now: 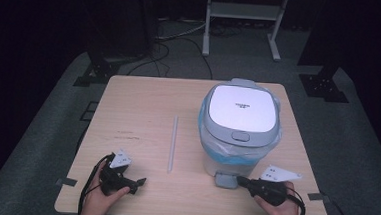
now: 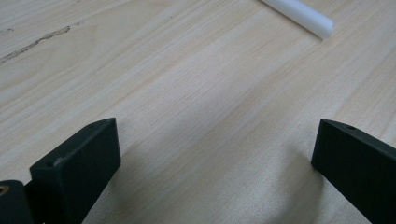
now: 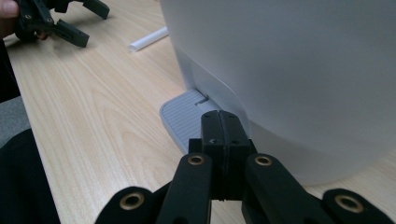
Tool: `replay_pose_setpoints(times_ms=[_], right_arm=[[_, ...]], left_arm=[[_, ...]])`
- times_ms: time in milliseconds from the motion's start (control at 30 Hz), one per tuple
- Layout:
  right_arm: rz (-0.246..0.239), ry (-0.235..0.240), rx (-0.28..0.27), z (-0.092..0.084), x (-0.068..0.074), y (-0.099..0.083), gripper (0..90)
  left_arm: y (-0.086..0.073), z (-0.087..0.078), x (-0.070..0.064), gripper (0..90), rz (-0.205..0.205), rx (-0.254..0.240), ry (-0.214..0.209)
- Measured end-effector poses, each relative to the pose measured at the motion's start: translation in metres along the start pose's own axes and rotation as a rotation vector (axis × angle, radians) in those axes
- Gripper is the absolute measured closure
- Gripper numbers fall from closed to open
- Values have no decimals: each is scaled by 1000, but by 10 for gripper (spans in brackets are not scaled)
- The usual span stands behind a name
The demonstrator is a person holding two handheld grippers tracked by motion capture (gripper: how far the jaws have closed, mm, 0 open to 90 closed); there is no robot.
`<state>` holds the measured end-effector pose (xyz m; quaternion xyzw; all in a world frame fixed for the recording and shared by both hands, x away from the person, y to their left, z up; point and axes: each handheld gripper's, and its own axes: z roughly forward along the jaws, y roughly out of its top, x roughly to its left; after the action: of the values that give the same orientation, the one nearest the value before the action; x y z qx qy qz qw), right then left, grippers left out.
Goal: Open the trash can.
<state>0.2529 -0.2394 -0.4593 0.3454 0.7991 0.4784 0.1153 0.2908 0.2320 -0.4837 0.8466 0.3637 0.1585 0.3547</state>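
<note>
Bin: a white pedal bin (image 1: pixel 239 130) with a grey-rimmed lid (image 1: pixel 242 109) stands on the right half of the surface (image 1: pixel 143 104), lid down; a pale blue liner (image 1: pixel 226 152) bulges out under the rim.
Pedal: a ribbed grey pedal (image 3: pixel 184 116) juts from the foot of the bin toward the person; in the high view it shows at the near base (image 1: pixel 225 180).
Right tongs: the right tongs (image 3: pixel 220 122) are pressed together with nothing between them, tips just over the back of the pedal, close to the bin wall; whether they touch the pedal I cannot tell. In the high view they point at the pedal from the right (image 1: pixel 244 181).
Left tongs: the left tongs (image 2: pixel 212 154) are spread wide over bare wood, pinching nothing; in the high view they sit near the front left corner (image 1: pixel 136 182), well apart from the bin.
Straw: a thin white straw (image 1: pixel 173 144) lies on the surface between the left tongs and the bin, its end in the left gripper view (image 2: pixel 303 16).
Handling, bin: likely light, hollow plastic, smooth-walled and too broad to pinch; a sideways push would probably slide it. The pedal is the point to work, pressed straight down on its ribbed top.
Handling, straw: likely very light and easily crushed; it may roll, so a gentle pinch across the middle suits it.
</note>
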Motion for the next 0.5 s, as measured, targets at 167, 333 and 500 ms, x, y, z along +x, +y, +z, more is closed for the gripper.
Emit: replay_pose_setpoints(times_ms=[167,333,500], right_arm=[[-11,9,3,7,3,2,900],[-17,18,-5,14,4,4,900],[-26,19,-5,19,7,5,900]], left_arm=[[0,0,0,3,0,0,0],[0,0,0,3,0,0,0],[0,0,0,3,0,0,0]])
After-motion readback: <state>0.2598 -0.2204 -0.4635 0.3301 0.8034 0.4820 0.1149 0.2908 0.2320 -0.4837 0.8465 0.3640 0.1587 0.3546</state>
